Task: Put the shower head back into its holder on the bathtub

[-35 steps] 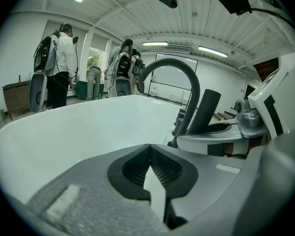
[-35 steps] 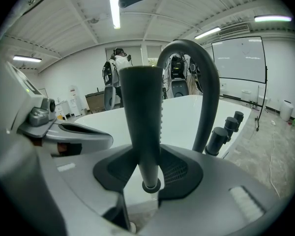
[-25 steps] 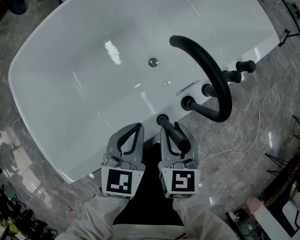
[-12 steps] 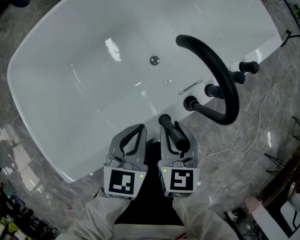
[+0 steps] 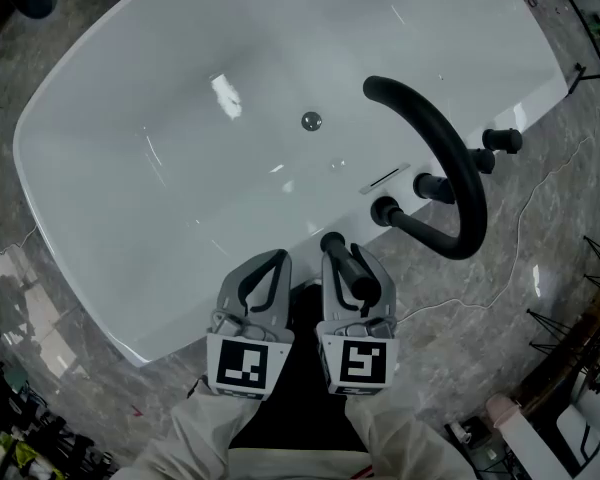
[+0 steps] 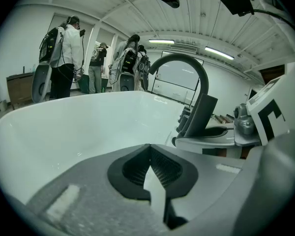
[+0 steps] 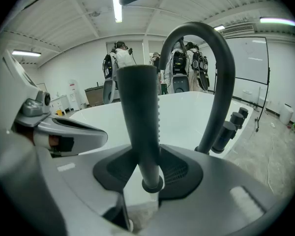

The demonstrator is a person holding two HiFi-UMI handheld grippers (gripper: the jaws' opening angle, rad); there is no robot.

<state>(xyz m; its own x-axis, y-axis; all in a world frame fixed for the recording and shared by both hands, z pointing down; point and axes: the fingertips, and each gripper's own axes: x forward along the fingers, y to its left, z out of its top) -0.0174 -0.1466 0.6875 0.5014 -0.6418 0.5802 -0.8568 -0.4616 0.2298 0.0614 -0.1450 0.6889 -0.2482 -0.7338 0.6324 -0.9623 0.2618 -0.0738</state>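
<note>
Seeing gloss on the smooth white bathtub (image 5: 130, 168), with glare streaking at upper left. Noting matt black on the shower head (image 7: 140, 107) and on the curved spout (image 5: 460, 168) at right. Finding grainy matt grey plastic on the left gripper (image 6: 150, 151) and right gripper (image 7: 147, 166) — ribbed dark pads (image 6: 165, 168) inside. Reading polished veined grey stone in the floor (image 5: 460, 328) — white cloth sleeves (image 5: 195, 438) at bottom.

Light is bright and even, coming from ceiling strip lamps (image 7: 117, 6) that show in both gripper views. In the head view the white bathtub (image 5: 130, 168) bears a few small glare patches (image 5: 225, 96) and the shadows are faint and soft. Both gripper views bulge at the edges inside a dark round border, and their nearest foreground is blurred
</note>
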